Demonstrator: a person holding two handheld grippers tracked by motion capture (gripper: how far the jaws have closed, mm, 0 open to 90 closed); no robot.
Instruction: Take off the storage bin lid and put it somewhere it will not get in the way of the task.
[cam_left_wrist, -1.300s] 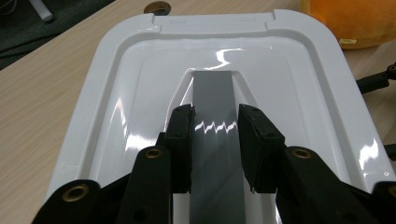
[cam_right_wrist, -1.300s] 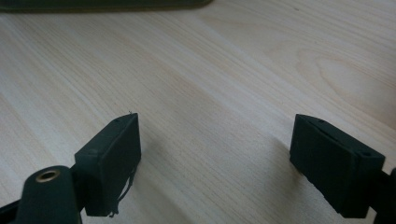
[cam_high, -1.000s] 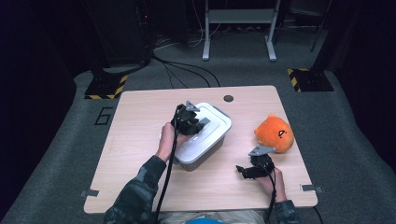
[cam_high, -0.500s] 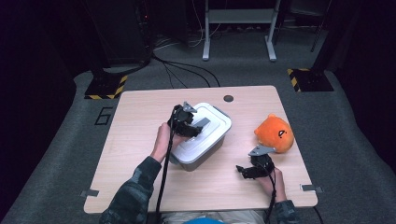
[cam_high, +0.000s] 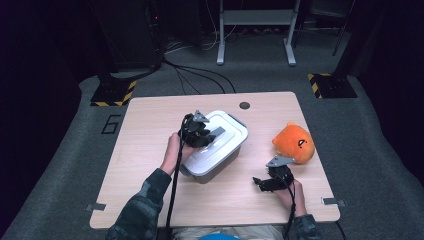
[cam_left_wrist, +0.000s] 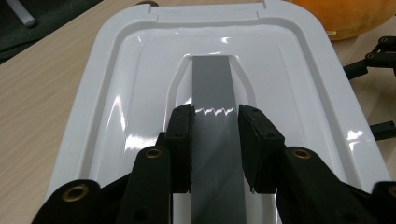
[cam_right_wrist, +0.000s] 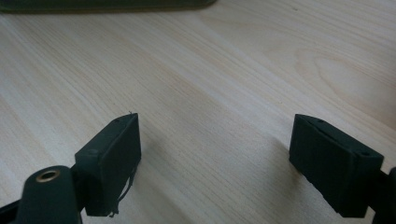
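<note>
Here, in the high view, a white-lidded box (cam_high: 212, 145) sits near the middle of the table (cam_high: 150, 115), turned at an angle. The left gripper (cam_high: 199, 134) rests on the lid (cam_high: 227, 131), over its grey handle (cam_high: 218, 131). An orange plush (cam_high: 294, 142) lies to the right, well apart from the box. The right gripper (cam_high: 270, 181) lies low on the wood near the front edge, just short of the plush.

In the left gripper view, the two black jaws have just been closing and now clamp the grey handle (cam_left_wrist: 212, 116) from both sides, pads pressed against its edges. The handle runs down the middle of the glossy lid (cam_left_wrist: 289, 84). The plush (cam_left_wrist: 345, 16) peeks in at the top right corner.

In the right gripper view, the jaws stand wide apart with nothing between them, just above bare table (cam_right_wrist: 210, 84).
</note>
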